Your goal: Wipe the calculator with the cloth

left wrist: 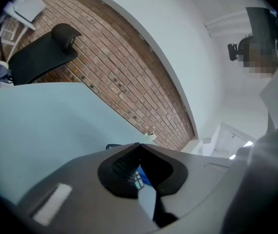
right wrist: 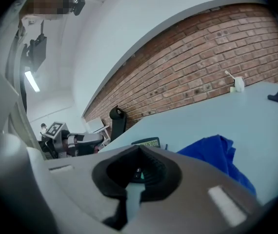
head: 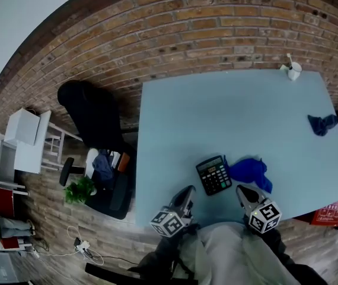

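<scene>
A black calculator [head: 214, 175] lies near the front edge of the pale blue table [head: 228, 111]. A crumpled bright blue cloth [head: 249, 172] lies touching its right side. My left gripper [head: 188, 192] is shut and empty, hovering just left of and in front of the calculator. My right gripper [head: 241, 191] is shut and empty too, just in front of the cloth. In the right gripper view the cloth [right wrist: 217, 155] shows to the right beyond the closed jaws, with the calculator [right wrist: 146, 143] straight ahead. The left gripper view shows calculator keys [left wrist: 129, 168] through the gap behind its closed jaws.
A second, darker blue cloth [head: 322, 123] lies at the table's right edge. A white cup [head: 294, 70] stands at the far right corner. A black office chair [head: 95, 120] and a small plant [head: 80, 190] are left of the table, before a brick wall.
</scene>
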### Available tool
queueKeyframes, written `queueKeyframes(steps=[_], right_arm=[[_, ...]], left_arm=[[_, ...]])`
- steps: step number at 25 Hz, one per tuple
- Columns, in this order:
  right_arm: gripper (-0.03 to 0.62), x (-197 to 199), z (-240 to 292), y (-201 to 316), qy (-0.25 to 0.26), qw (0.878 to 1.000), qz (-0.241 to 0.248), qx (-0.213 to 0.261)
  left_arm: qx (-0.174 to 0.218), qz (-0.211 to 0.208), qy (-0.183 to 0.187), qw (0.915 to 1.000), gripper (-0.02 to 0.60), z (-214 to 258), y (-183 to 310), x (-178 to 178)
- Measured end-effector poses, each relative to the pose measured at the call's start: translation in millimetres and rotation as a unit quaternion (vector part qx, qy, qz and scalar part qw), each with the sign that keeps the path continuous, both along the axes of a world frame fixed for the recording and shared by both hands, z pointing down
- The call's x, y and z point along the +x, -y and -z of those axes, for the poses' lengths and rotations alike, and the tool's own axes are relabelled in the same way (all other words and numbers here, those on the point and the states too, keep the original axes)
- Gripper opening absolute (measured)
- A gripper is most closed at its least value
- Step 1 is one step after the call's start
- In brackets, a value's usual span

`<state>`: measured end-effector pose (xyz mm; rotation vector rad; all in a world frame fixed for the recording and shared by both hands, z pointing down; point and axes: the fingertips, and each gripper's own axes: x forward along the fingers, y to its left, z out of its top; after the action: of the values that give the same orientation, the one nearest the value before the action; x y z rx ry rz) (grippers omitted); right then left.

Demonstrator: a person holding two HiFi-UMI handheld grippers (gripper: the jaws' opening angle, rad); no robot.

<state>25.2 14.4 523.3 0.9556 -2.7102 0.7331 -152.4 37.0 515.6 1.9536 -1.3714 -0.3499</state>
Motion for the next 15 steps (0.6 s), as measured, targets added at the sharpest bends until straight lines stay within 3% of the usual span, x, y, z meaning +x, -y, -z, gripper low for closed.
queueKeyframes(steps=[6,15], right_arm=[[0.002,1.7,-7.2,-1.3,-0.014,1.000,-0.001,-0.002],[0.002,3.7,-14.9,-7.5,-0.029,1.000,-0.002,-0.009]], left_arm=[[-0.002,0.027,-0.014,0.9995,0.006,-4.5,-1.7,-10.0],[-0.007,0.021,-0.027,0.9994,0.006,-9.6,0.8,-4.2]])
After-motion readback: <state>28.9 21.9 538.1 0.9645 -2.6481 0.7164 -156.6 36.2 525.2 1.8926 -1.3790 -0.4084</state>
